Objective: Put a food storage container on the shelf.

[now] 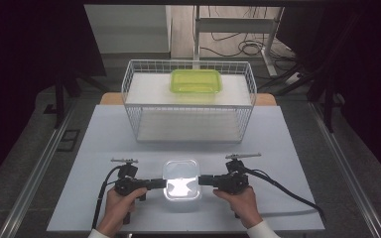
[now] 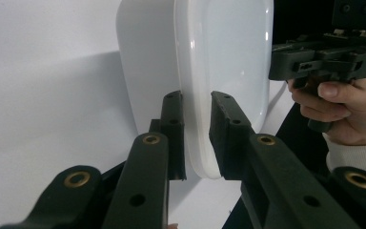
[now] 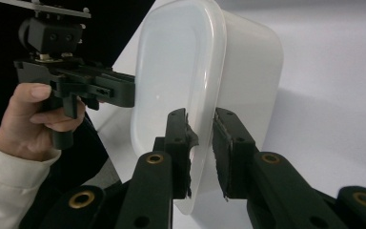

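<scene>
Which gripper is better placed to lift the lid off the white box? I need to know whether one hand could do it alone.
Neither clearly; probably both. The left gripper has its jaws around the lid rim at one end, the right gripper likewise at the opposite end. They mirror each other across the white box.

— How did you have your hands?
— Your left gripper point(image 1: 159, 184) and right gripper point(image 1: 204, 180) pointed inward at each other, level, forearms coming up from below.
— And the jaws?
— Both pairs stood narrow, pads nearly touching.
</scene>
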